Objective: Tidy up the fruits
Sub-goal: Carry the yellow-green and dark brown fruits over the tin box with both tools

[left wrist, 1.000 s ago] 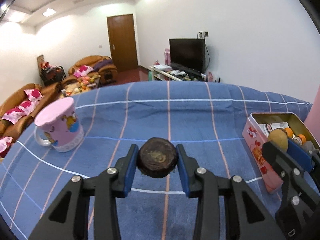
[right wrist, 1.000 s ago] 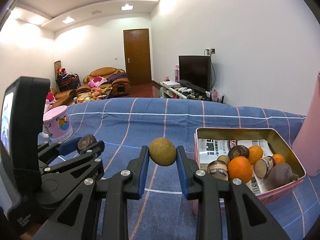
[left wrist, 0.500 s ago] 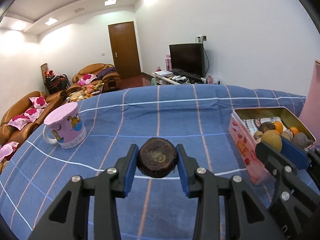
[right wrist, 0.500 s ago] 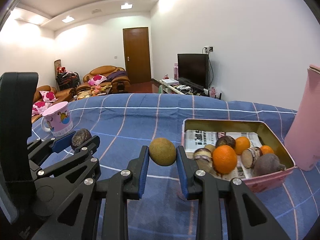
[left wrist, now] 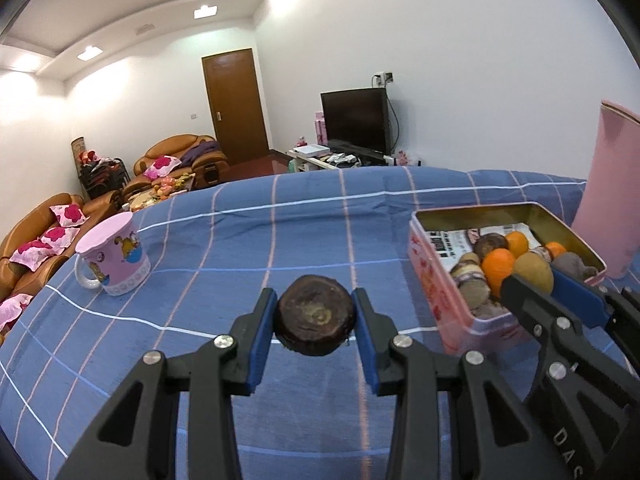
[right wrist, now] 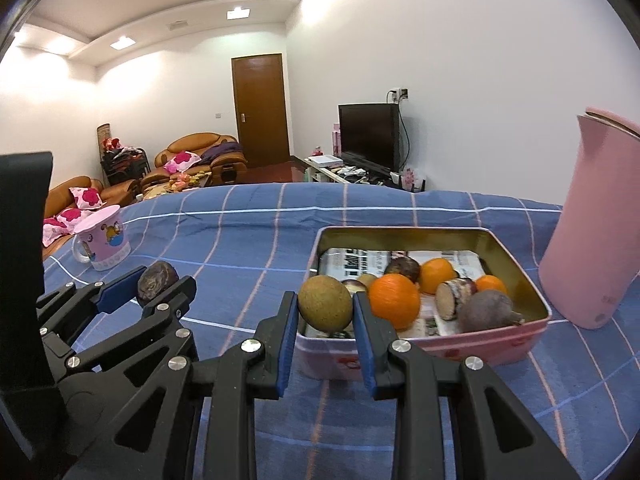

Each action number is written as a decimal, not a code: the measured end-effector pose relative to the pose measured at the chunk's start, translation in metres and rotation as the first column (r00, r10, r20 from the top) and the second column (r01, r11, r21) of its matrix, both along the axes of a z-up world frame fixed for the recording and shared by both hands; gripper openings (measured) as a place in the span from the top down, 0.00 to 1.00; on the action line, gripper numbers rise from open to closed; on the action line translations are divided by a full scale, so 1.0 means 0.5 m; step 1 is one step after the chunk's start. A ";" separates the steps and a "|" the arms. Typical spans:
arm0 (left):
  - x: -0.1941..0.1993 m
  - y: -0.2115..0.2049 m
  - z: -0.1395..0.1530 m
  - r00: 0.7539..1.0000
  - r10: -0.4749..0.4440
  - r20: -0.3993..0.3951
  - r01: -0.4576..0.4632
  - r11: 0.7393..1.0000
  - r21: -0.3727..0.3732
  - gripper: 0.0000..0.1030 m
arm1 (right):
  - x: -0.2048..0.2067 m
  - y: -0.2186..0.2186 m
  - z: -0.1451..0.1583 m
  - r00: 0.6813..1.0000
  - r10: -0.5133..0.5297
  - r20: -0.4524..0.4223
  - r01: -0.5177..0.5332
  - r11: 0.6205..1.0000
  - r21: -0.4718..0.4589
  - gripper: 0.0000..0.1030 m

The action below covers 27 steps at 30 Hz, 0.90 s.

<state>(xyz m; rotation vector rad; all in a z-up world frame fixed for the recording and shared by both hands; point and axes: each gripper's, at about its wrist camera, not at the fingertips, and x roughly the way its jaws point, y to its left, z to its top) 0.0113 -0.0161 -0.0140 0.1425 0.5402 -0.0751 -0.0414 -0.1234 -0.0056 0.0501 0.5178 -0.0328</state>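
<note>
My left gripper point(left wrist: 315, 322) is shut on a dark brown round fruit point(left wrist: 315, 320), held above the blue checked cloth, left of the pink tin point(left wrist: 430, 284). From the right wrist view that same gripper point(right wrist: 160, 284) shows at the left with its dark fruit point(right wrist: 157, 278). My right gripper point(right wrist: 325, 312) is shut on a greenish-brown round fruit point(right wrist: 325, 307), just over the near left corner of the tin point(right wrist: 532, 332). The tin holds oranges point(right wrist: 394, 300), dark fruits and cut pieces on newspaper.
A pink lidded mug point(left wrist: 112, 254) stands on the cloth at the left. A tall pink jug point(right wrist: 592, 224) stands right of the tin. The blue checked cloth point(left wrist: 248, 240) covers the table; sofas, a door and a television lie beyond its far edge.
Both grippers have shifted sideways towards the tin, which now sits closer and more central in both views. The pink jug has come into sight at the right. Both grips are unchanged.
</note>
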 end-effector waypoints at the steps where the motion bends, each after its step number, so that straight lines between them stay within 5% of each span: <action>1: -0.001 -0.005 0.001 1.000 -0.001 0.000 0.001 1.000 0.000 0.61 | -0.003 -0.006 0.000 1.000 -0.005 0.001 0.005 1.000 -0.002 0.71; 27: 0.000 -0.184 0.002 0.992 -0.125 -0.027 0.123 0.992 -0.040 0.61 | -0.024 -0.197 0.007 0.987 -0.159 0.012 0.160 0.987 -0.019 0.71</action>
